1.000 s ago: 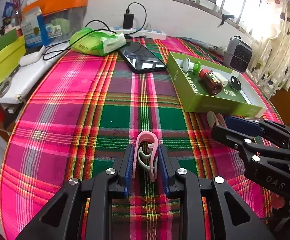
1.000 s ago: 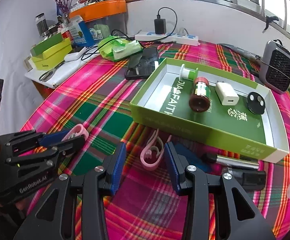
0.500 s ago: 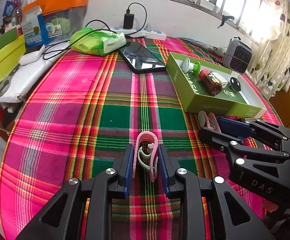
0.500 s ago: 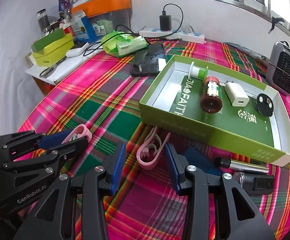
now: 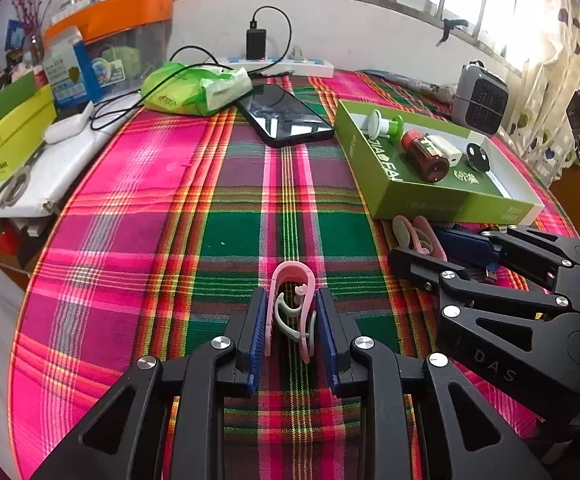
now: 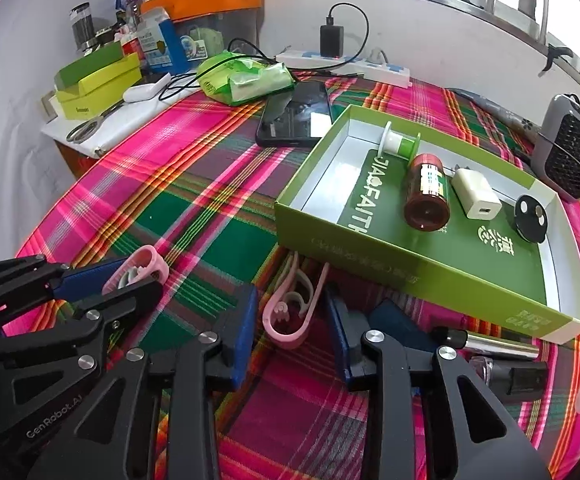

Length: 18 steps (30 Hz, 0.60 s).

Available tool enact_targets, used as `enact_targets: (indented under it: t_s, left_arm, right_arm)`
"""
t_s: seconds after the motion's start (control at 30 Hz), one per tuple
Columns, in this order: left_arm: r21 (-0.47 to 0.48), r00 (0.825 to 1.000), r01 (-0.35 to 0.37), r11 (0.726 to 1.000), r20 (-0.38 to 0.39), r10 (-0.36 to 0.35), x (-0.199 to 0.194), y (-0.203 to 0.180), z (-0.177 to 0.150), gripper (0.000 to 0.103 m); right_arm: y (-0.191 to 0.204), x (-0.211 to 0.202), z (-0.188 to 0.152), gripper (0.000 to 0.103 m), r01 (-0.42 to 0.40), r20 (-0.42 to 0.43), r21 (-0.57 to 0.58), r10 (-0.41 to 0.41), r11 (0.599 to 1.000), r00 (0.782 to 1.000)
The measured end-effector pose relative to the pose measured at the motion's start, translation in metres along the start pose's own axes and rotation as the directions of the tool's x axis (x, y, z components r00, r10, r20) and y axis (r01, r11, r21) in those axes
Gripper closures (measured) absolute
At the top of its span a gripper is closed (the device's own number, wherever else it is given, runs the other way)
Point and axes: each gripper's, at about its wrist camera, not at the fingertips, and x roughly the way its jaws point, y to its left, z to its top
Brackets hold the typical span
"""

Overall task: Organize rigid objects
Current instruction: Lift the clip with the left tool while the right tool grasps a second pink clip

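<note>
Plaid tabletop [image 5: 226,208]: left claw [image 5: 291,322] clamped on pink clip [image 5: 292,304]; right claw [image 6: 291,314] apart, straddling second clip [image 6: 290,308], long axis pointing forward toward green box [image 6: 409,276].

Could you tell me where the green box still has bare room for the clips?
The green box is bare at its near-left end, beside the spool and brown bottle, and along its near wall. The far-right corner is crowded by the white charger and black disc.

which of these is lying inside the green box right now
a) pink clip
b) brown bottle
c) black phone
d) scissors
b: the brown bottle lies on its side inside the green box, next to a white charger; both pink clips, one at the right gripper and one in the left gripper, are outside it.
</note>
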Motion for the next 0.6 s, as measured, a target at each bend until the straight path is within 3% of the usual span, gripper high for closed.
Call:
enact_targets:
  t_s: [0.27, 0.6]
  left_arm:
    - [0.004, 1.0, -0.008, 1.0, 0.001, 0.008, 0.0, -0.0014, -0.0006, 0.079]
    - [0.007, 1.0, -0.012, 1.0, 0.001, 0.012, -0.0001, -0.0009, -0.0011, 0.079]
  right_arm:
    - [-0.0048, -0.0007, 0.0001, 0.078, 0.001, 0.004, 0.02, -0.001, 1.0, 1.0]
    - [-0.0032, -0.0026, -0.0023, 0.078, -0.013, 0.006, 0.012, 0.013, 1.0, 1.0]
